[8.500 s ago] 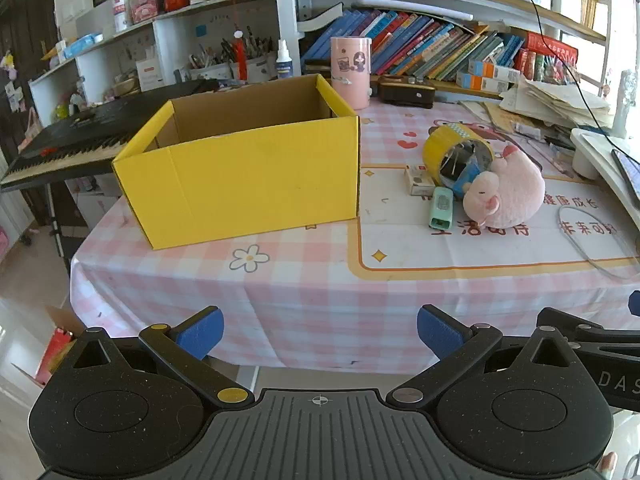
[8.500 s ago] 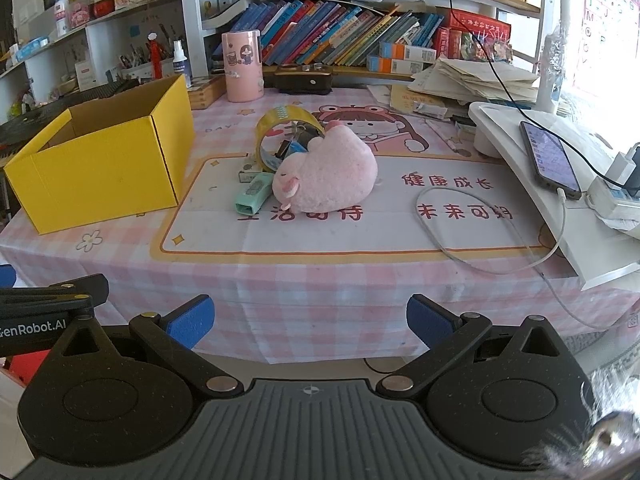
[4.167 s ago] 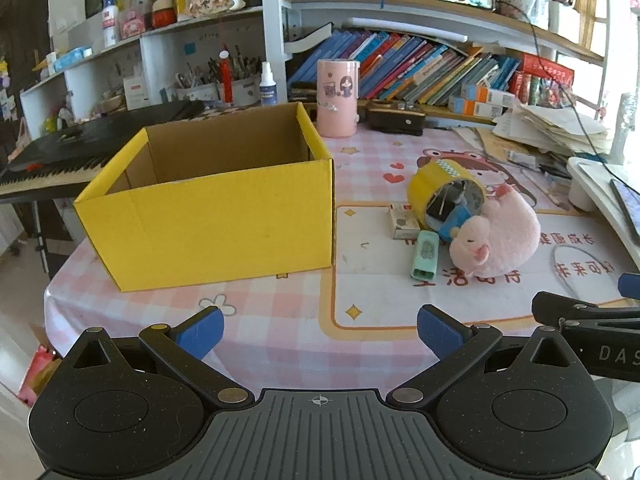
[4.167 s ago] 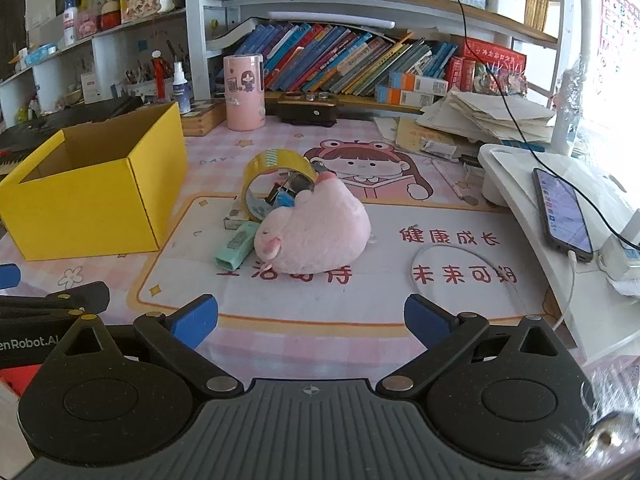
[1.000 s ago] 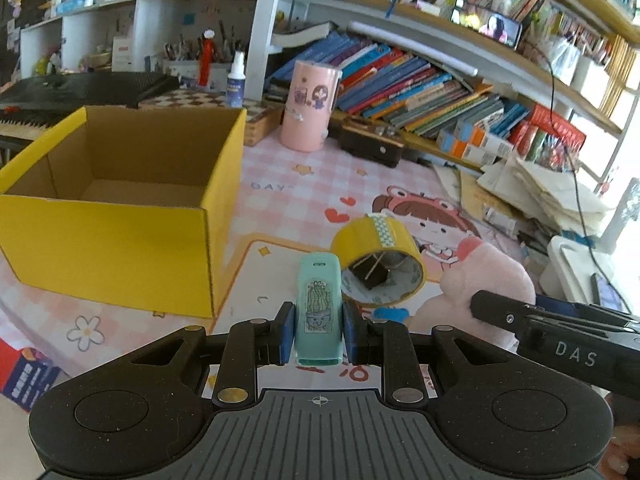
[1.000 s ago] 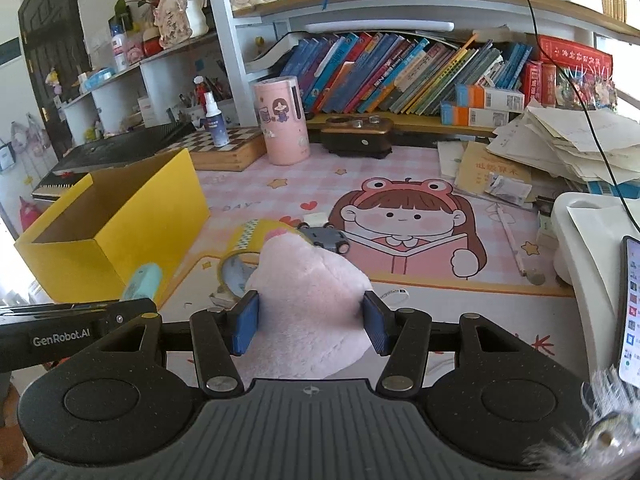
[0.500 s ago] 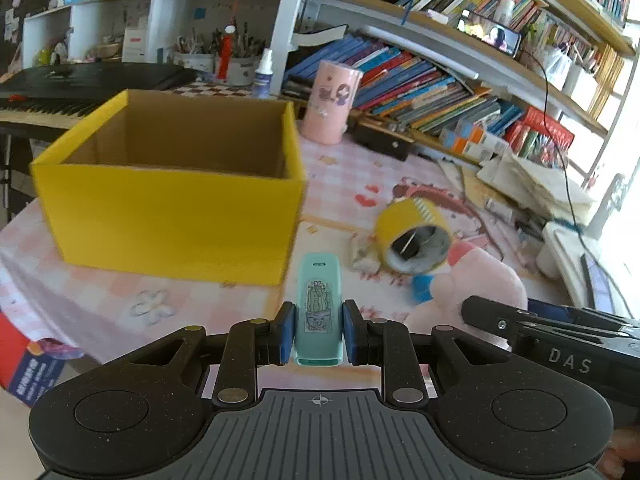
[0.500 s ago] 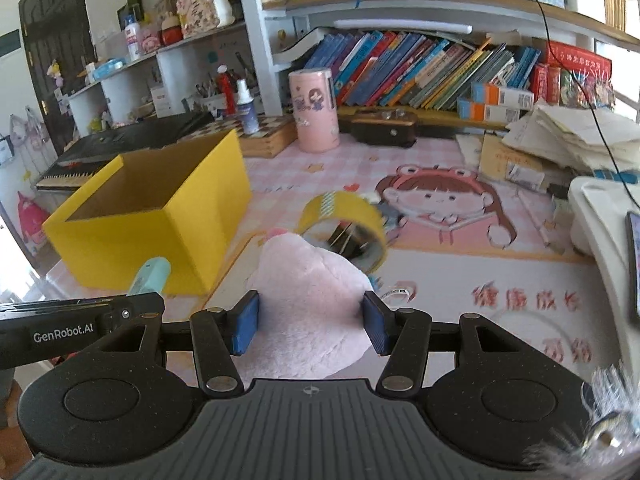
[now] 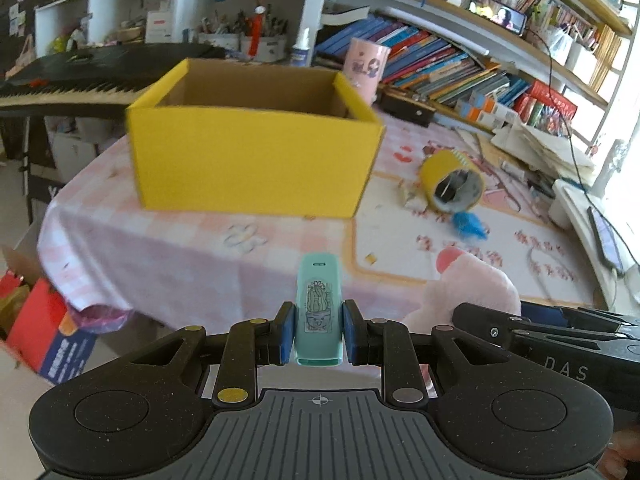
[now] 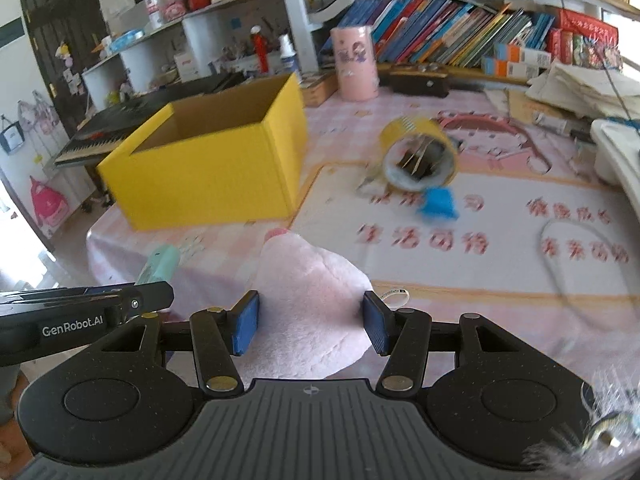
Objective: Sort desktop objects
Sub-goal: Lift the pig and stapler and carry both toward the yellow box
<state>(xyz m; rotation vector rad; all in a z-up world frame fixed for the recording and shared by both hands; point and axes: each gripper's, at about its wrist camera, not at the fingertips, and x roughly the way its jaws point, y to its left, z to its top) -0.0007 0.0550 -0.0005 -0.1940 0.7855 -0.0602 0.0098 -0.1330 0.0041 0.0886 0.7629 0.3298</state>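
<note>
The left hand-held gripper (image 9: pixel 316 332) clamps a mint correction tape (image 9: pixel 318 312); the right hand-held gripper (image 10: pixel 310 326) clamps a pink plush toy (image 10: pixel 308 292), both low in frame above the desk (image 10: pixel 440 272); bookshelves (image 10: pixel 460 40) stand behind.

Bright daylight from the right, motion blur across the table, fisheye bending at edges.

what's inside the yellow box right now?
The yellow cardboard box is open-topped, and only bare brown inner walls show in both wrist views. Its floor is hidden behind the near walls, so whether anything lies at the bottom cannot be told.
</note>
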